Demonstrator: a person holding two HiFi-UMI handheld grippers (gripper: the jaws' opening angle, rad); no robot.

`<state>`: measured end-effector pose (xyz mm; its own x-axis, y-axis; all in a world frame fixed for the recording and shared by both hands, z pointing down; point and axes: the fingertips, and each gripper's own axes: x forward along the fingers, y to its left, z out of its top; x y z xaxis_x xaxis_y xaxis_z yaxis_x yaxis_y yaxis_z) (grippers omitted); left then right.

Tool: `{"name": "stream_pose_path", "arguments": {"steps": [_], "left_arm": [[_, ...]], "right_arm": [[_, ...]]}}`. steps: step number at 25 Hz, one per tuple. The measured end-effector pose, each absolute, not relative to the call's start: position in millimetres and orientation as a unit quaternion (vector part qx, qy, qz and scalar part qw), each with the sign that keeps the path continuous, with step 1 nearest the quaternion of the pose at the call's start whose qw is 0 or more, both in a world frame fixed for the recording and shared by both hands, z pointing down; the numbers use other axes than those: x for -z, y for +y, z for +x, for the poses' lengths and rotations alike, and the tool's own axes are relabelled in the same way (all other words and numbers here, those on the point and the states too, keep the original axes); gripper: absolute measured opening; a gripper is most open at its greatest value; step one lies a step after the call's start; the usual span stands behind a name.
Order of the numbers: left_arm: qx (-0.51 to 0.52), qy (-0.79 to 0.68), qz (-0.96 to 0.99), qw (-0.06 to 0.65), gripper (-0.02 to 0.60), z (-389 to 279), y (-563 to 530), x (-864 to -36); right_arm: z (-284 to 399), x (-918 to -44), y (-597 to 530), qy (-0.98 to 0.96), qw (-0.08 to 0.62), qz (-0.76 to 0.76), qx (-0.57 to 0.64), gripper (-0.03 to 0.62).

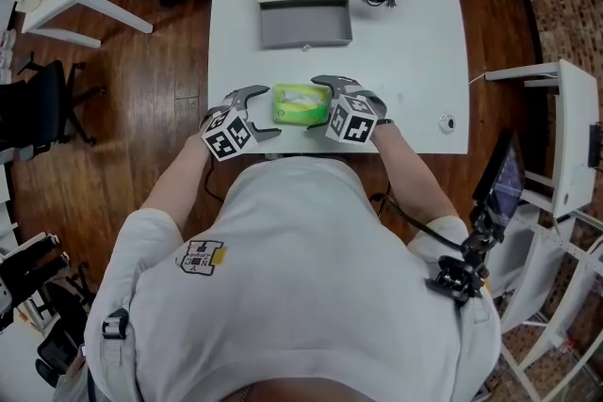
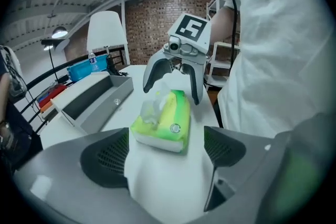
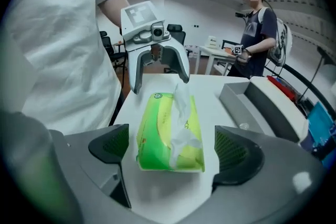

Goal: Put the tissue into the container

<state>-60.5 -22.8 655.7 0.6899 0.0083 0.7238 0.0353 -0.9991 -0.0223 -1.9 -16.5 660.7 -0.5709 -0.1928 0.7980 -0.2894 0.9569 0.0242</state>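
While the tissue pack (image 1: 301, 104) lies on the table (image 1: 415, 61), near its front edge and well short of the container (image 1: 304, 24), the left gripper (image 1: 266, 115) and right gripper (image 3: 169, 152) flank its ends, jaws wide, holding nothing. The pack is probably light, soft and slick-wrapped, and best pinched across its long sides, clear of the loose top sheet.

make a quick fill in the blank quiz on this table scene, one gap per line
1. The tissue pack on the white table is ____ in colour.
2. The left gripper and the right gripper both have their jaws ____.
3. The tissue pack lies ____ the two grippers, with neither one pressing on it.
4. The container farther back on the table is ____ in colour.

Missing words: green; open; between; grey
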Motion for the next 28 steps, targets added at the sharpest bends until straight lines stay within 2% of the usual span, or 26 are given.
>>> {"name": "stream_pose_path", "arguments": {"steps": [3, 5, 9, 20, 28], "left_arm": [[0.403, -0.012, -0.915, 0.010, 0.431, -63.5, -22.3, -663.8], [0.404, -0.009, -0.915, 0.004, 0.432, -64.6, -23.0, -667.3], [0.400, -0.005, -0.916, -0.003, 0.431, -64.1, -21.8, -669.8], [0.368, 0.027, -0.929, 0.017, 0.431, -47.0, -59.2, -644.6], [0.363, 0.036, -0.930, 0.052, 0.431, -29.4, -103.3, -620.2]], "right_arm": [[-3.7, -680.0, -13.5, -0.871, 0.478, 0.102, -0.052, 0.491], [-1.7, -688.0, -14.3, -0.864, 0.492, 0.098, -0.044, 0.404], [1.6, -683.1, -19.0, -0.867, 0.486, 0.103, -0.030, 0.313], [33.1, -617.9, -92.4, -0.868, 0.473, 0.146, 0.026, 0.308], [56.7, -591.0, -176.2, -0.844, 0.499, 0.177, 0.087, 0.310]]}}
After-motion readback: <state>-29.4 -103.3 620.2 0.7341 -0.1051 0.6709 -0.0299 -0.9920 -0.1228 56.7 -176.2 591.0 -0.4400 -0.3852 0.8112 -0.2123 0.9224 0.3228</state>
